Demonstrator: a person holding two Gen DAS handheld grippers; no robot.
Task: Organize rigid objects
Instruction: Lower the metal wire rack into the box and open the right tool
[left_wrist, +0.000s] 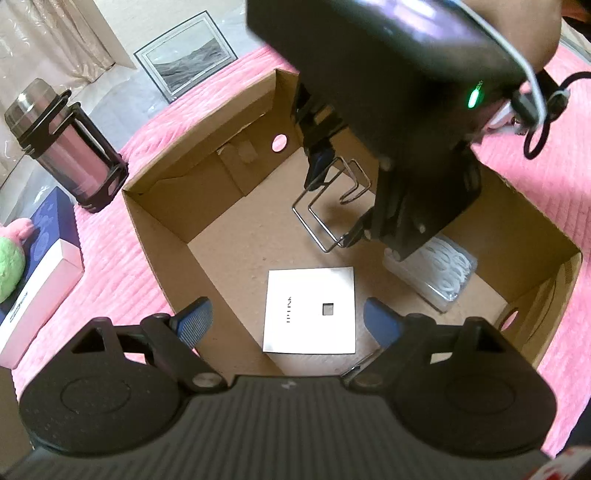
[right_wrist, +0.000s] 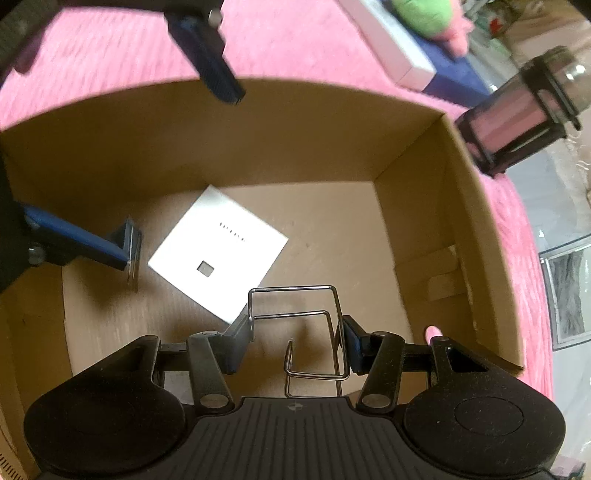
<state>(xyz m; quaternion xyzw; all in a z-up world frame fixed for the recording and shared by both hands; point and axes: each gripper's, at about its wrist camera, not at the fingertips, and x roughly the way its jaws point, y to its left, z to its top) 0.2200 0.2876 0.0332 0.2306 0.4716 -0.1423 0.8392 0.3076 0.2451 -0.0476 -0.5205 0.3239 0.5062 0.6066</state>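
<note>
Blue-padded jaws of the right gripper (right_wrist: 295, 341) are closed on a bent silver wire rack (right_wrist: 306, 332), pinching its thin frame from both sides and holding it above the floor of an open brown cardboard box (right_wrist: 406, 155). Ahead of those jaws and a little to the left, a flat white square box with small dark lettering (right_wrist: 218, 251) lies on the box floor. The left gripper (left_wrist: 288, 325) hangs over the same cardboard box (left_wrist: 166, 221) with its jaws spread wide and nothing between them; the white square box (left_wrist: 309, 312) lies on the floor below the gap. Only the left wrist view shows the right gripper (left_wrist: 332, 206) from outside, with the wire rack (left_wrist: 328, 206) clear of the floor, and beyond it a clear plastic packet of white rings (left_wrist: 439, 275) lying on the box floor. Only the right wrist view shows the left gripper (right_wrist: 177, 158) from in front, at the far left, jaws apart. Outside the cardboard box a ribbed pink cloth (left_wrist: 122, 266) covers the surface; on it stand a steel flask in a black frame (left_wrist: 62, 144) and a blue and white carton (left_wrist: 40, 273) with a green and pink plush toy (left_wrist: 11, 258) on it. A framed grey picture (left_wrist: 188, 55) lies beyond the cloth's edge.
</note>
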